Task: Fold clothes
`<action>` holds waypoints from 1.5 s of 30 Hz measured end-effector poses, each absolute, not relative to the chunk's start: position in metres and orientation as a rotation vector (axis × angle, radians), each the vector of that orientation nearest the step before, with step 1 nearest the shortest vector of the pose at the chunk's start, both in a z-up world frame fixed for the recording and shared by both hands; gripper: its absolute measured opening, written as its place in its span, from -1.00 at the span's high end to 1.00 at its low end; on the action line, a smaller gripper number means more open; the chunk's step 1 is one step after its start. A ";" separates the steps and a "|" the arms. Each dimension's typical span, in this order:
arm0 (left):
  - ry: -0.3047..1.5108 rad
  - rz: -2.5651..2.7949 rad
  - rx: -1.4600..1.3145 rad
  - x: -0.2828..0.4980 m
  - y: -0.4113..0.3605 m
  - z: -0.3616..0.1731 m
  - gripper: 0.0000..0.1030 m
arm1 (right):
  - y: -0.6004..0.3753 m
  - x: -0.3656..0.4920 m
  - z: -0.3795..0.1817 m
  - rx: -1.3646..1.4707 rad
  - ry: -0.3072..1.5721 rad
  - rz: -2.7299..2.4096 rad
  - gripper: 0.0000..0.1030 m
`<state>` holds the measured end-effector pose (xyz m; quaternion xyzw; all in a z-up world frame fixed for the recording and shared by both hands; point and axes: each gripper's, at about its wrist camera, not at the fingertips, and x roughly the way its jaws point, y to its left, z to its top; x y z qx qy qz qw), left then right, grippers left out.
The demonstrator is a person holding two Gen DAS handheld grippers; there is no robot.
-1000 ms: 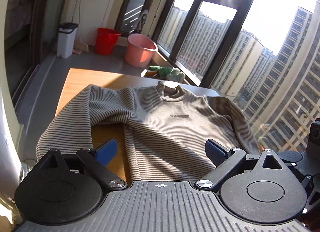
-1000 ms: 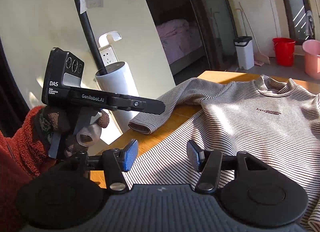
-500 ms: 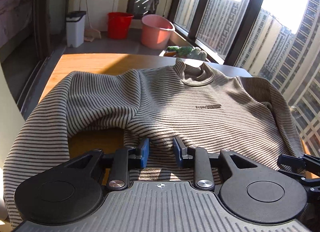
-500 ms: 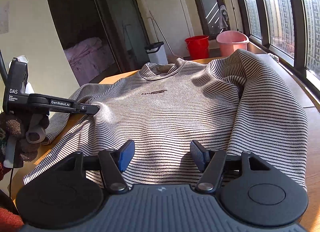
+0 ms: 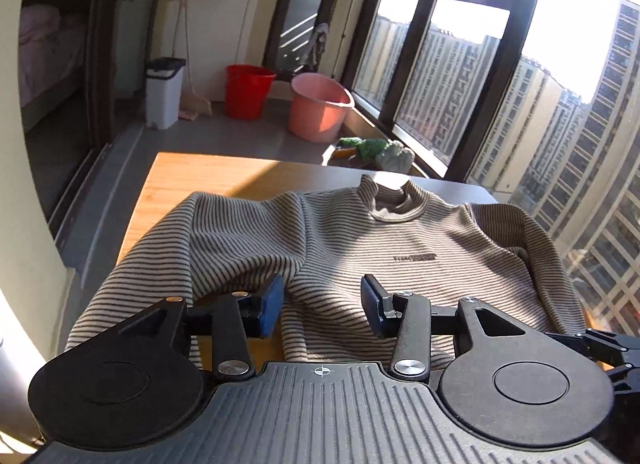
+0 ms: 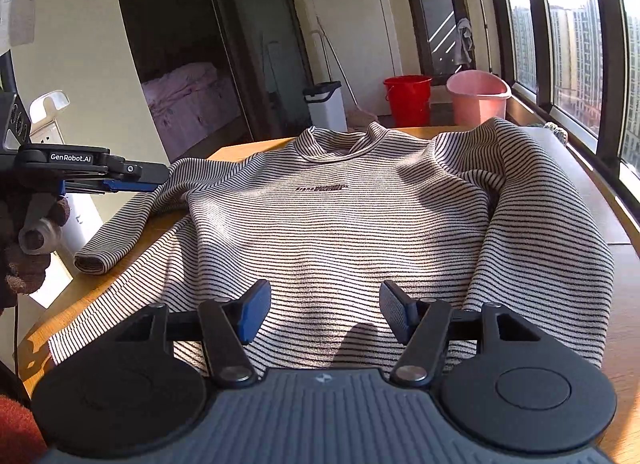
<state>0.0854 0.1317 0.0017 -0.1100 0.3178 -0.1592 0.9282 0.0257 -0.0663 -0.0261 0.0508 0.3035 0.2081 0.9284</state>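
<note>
A striped long-sleeve sweater (image 6: 344,220) lies face up on the wooden table (image 6: 240,150), collar at the far end; it also shows in the left wrist view (image 5: 400,248). Its left sleeve (image 6: 132,220) runs toward the near left table edge, and its right sleeve (image 6: 540,224) is bunched along the right side. My left gripper (image 5: 322,304) is open and empty above the hem near the left armpit. My right gripper (image 6: 325,310) is open and empty above the hem's middle. The left gripper (image 6: 132,178) shows side-on in the right wrist view.
Beyond the table's far end stand a red bucket (image 5: 248,90), a pink bucket (image 5: 320,106) and a white bin (image 5: 164,90). Windows run along the right. Green items (image 5: 376,150) lie on the sill. A wall with a socket (image 6: 48,132) is at the left.
My left gripper's jaws narrowed half a second ago and have opened wider again. The right gripper swung from the left sleeve side to face the sweater's middle.
</note>
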 end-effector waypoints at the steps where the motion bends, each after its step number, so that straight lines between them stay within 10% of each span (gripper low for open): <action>1: 0.657 -0.373 -0.250 0.087 0.123 0.001 -0.10 | -0.067 0.027 -0.017 0.106 0.608 0.428 0.15; 13: 0.647 -0.458 -0.171 0.065 0.082 -0.056 -0.66 | -0.050 0.197 -0.031 -0.055 0.779 0.262 0.15; 17: 0.641 -0.461 -0.223 0.063 0.092 -0.059 -0.78 | -0.057 0.228 -0.038 -0.054 0.783 0.214 0.51; 25: 0.666 -0.442 -0.232 0.063 0.094 -0.061 -0.83 | -0.058 0.246 -0.045 -0.076 0.732 0.196 0.61; 35: 0.667 -0.421 -0.246 0.068 0.091 -0.058 -0.92 | -0.105 0.081 0.018 -0.207 0.659 0.325 -0.24; 45: 0.608 -0.471 -0.265 0.073 0.075 -0.045 -1.00 | -0.089 -0.006 -0.022 -0.408 0.749 0.249 -0.54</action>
